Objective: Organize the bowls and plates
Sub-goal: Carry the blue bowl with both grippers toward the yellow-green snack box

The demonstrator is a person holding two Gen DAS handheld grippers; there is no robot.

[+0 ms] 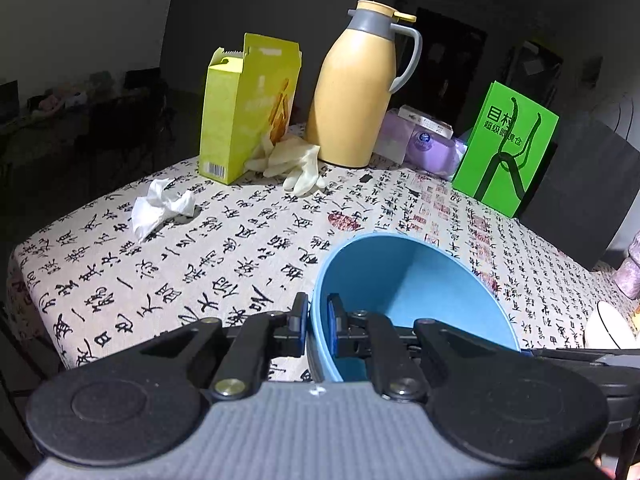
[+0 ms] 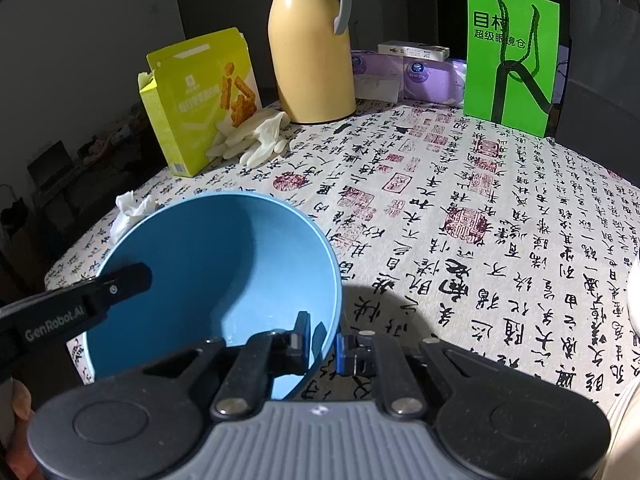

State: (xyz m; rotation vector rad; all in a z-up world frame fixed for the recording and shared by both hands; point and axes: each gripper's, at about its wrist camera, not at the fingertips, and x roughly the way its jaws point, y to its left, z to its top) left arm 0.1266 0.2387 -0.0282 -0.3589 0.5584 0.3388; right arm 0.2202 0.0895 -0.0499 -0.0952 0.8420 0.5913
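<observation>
While my left wrist camera looks along the fingers, the blue bowl (image 1: 412, 292) fills the lower right, tipped so its open mouth faces back toward me and up, its rim running from near the fingers away to the right. My left gripper (image 1: 318, 320) is pinching that rim, one pad outside the wall and one inside, pressed nearly together on the thin plastic. Beyond the bowl lies the tabletop (image 1: 224, 240) with its calligraphy cloth, a crumpled tissue (image 1: 160, 208), a yellow snack box (image 1: 244, 108), pale rubber gloves (image 1: 292, 160), a tan thermos jug (image 1: 360, 88), purple tissue packs (image 1: 424, 140) and a green paper bag (image 1: 508, 148). At the right edge this view alone catches part of a white bowl (image 1: 608, 328). From the right wrist camera, the same blue bowl (image 2: 216, 272) sits lower left, mouth tilted toward the lens, and its whole round interior shows. My right gripper (image 2: 324, 340) is clamped on the near rim, one finger inside and one outside. Only here does the other gripper's black finger (image 2: 120, 288) show, reaching over the far left rim, with a bit of my hand (image 2: 20, 408) at the frame's edge.
</observation>
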